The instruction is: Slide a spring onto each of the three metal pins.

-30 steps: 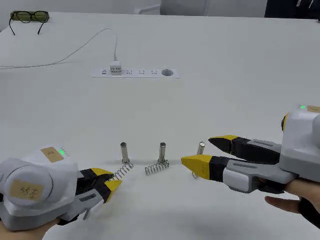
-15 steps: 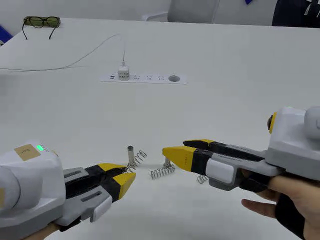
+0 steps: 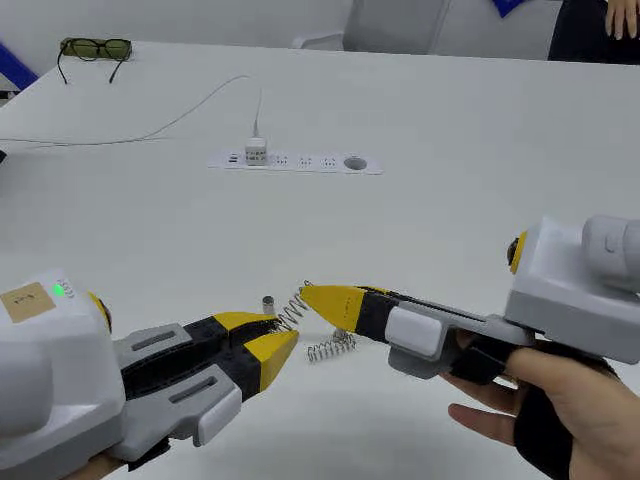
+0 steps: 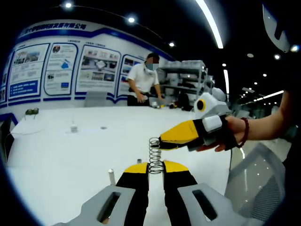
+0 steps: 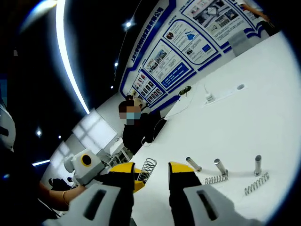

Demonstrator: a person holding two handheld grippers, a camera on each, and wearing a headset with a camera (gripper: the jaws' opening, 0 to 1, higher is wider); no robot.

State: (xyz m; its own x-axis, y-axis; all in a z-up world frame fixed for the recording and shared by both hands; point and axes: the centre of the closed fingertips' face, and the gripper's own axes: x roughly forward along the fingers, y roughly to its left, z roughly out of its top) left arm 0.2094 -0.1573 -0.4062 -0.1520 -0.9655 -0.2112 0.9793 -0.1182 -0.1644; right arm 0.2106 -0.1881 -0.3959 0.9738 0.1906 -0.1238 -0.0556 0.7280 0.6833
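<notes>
**Left gripper** [image 4: 155, 166]: the jaws are closed on the lower coils of the held spring [image 4: 154, 151]. It stands upright out of the yellow tips, clear of the table. The spring is thin bright wire wound in even, open coils.

**Right gripper** [image 5: 151, 170]: the jaws are parted, with a plain gap between the yellow tips. In its own view the held spring sits in that gap. Whether it touches either tip cannot be told.

**Left gripper view:** the right gripper enters from the right, with one yellow tip at the spring's upper coils. It is either touching or just beside them; contact cannot be confirmed.

**Right gripper view:**
- Three metal pins stand in a row on the white table [image 5: 263, 117]: first pin [image 5: 193, 164], middle pin [image 5: 219, 166], third pin [image 5: 257, 163].
- Each is a short, smooth, silver cylinder with nothing on it.
- One loose spring [image 5: 216, 179] lies on its side at the base of the middle pin.
- A second loose spring [image 5: 256, 183] lies just beside the third pin.

**Head view:**
- A single pin [image 3: 268, 303] stands just beyond the left gripper's tips.
- A spring lies flat on the table under the right gripper's jaw.
- Farther back are a white power strip [image 3: 295, 161] with a charger [image 3: 256, 152] plugged in, and dark glasses [image 3: 95, 47] near the far corner.
- Both grippers have grey-white plastic bodies and black jaws with yellow tips.
</notes>
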